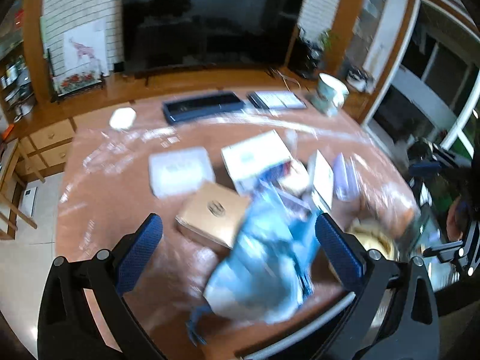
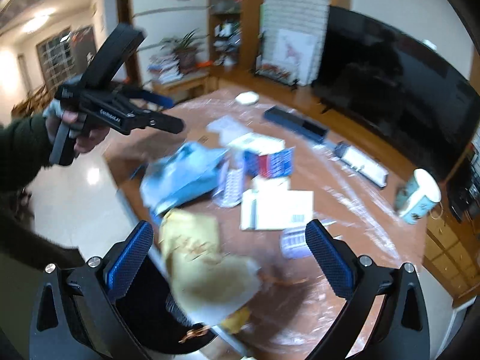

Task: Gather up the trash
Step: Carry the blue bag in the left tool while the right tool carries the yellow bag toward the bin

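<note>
Because both views were blurred by motion, some details could not be read, but the layout was clear enough. The table (image 1: 99, 198) was covered with a thin plastic film, probably to protect the wood, and the trash lay in a heap near its front edge: a blue bag (image 1: 264, 258), a brown box (image 1: 214, 214), white boxes (image 1: 255, 156) and a yellow wrapper (image 2: 201, 267). The left gripper (image 1: 240, 249) stood with its jaws wide apart, and the blue bag appeared between them, though whether a pad touched it could not be told. The right gripper (image 2: 229, 255) was also spread open and held nothing; the yellow wrapper lay below it, at the table edge. Under that edge a dark round opening (image 2: 156, 309) showed, perhaps a bin placed there so that trash could be pushed or dropped into it; this was only a judgement. In the right view a hand (image 2: 81, 132) held the left tool raised above the heap. A cup (image 2: 417, 196) and a dark tray (image 1: 204, 106) stood well apart from the heap, so they were likely not trash.
</note>
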`<state>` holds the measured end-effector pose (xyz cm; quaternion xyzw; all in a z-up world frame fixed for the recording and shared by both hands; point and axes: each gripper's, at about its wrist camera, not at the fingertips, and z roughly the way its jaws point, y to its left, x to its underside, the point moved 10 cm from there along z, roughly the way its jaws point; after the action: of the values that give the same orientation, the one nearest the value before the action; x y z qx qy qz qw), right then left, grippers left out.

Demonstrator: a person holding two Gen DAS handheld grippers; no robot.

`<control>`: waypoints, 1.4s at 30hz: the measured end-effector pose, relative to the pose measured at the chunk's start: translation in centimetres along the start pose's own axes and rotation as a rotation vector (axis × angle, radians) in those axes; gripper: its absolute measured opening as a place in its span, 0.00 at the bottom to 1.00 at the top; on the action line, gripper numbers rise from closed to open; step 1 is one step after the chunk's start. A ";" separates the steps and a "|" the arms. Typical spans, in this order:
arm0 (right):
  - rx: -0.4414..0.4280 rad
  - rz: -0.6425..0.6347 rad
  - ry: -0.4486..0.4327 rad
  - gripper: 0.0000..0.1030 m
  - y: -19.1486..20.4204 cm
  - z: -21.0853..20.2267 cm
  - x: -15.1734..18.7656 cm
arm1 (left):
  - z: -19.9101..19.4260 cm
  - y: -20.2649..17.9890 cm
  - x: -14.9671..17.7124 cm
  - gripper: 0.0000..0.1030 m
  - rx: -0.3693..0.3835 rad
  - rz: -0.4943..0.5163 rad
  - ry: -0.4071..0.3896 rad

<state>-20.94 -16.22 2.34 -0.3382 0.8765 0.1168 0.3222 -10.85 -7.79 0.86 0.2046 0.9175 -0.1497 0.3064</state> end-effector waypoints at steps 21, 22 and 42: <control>-0.109 0.235 0.123 0.55 -0.9 6.0 3.4 | 6.0 -2.4 4.4 0.69 0.064 0.002 0.168; -0.114 0.254 0.113 0.54 -1.1 5.7 3.3 | 5.8 -2.5 4.3 0.65 0.073 -0.002 0.167; -0.193 0.564 -0.150 0.44 -4.2 -0.6 -0.2 | -1.3 -3.5 1.8 0.63 -0.117 -0.075 -0.041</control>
<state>-18.33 -19.53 3.00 -0.1008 0.8945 0.3089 0.3072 -14.39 -9.79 1.23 0.1488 0.9252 -0.1112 0.3309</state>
